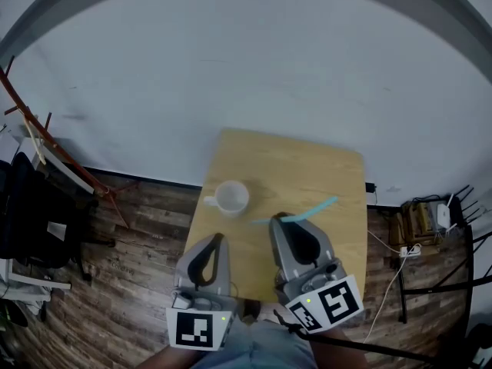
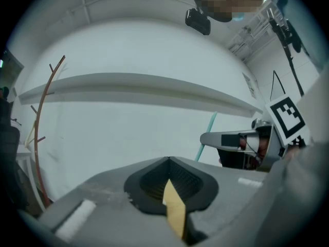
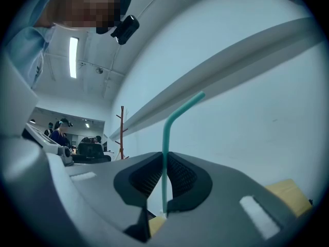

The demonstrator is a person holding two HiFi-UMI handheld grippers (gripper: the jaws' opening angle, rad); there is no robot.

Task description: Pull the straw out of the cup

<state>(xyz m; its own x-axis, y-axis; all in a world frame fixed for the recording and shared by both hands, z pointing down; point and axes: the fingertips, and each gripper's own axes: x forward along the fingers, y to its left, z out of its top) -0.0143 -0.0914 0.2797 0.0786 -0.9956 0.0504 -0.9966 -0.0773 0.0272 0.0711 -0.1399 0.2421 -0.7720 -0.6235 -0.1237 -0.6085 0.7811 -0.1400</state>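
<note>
A white cup [image 1: 230, 197] stands empty on the small wooden table [image 1: 307, 167], left of its middle. My right gripper [image 1: 281, 221] hangs over the table to the cup's right, shut on a teal bendy straw [image 1: 309, 211] that is clear of the cup. In the right gripper view the straw [image 3: 166, 138] runs up between the closed pads of the right gripper [image 3: 164, 158] and bends to the right at the top. My left gripper [image 1: 219, 238] is below the cup with its tips together and nothing in them. The left gripper view shows the left gripper [image 2: 168, 162], the straw [image 2: 207, 135] and the right gripper [image 2: 208, 138].
A reddish coat stand [image 1: 46, 137] and dark bags [image 1: 27, 206] are at the left on the wooden floor. A power strip with cables [image 1: 415, 225] lies to the table's right. A white wall [image 1: 254, 60] runs behind the table.
</note>
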